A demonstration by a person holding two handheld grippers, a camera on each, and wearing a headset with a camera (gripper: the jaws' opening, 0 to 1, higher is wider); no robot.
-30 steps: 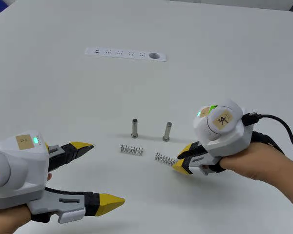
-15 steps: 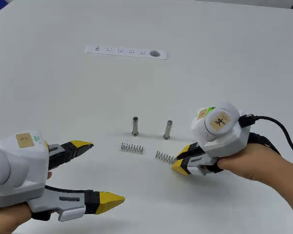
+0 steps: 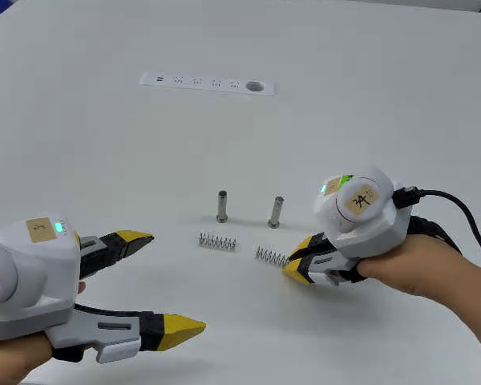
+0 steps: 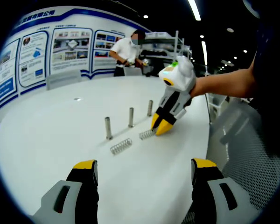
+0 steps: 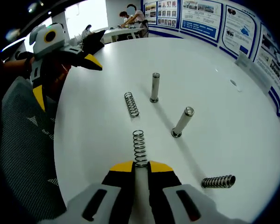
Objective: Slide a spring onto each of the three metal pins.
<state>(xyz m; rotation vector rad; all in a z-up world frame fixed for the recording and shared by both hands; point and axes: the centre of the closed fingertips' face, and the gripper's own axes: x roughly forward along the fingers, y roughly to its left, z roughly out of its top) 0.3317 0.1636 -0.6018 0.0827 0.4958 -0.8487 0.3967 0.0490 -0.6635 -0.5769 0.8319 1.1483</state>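
White tabletop [image 3: 104, 152] bears a spring [image 5: 139, 144] pinched endwise by the right gripper [image 5: 140, 167]; left gripper [image 4: 143, 164] spread.

Head view looks down and forward over the worktop [image 3: 369, 96] from the near side. Left gripper view sits low, facing across it over the left tongs [image 4: 143, 164]; right gripper view faces the opposite way, close behind the spring [image 5: 139, 145] at the right tongs [image 5: 135, 167]. All share the pins [image 3: 222, 206]

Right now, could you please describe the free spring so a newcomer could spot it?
On the white table, find the two upright pins at centre. The free spring lies just before the left pin; the other spring has its end between the right gripper's yellow tips.
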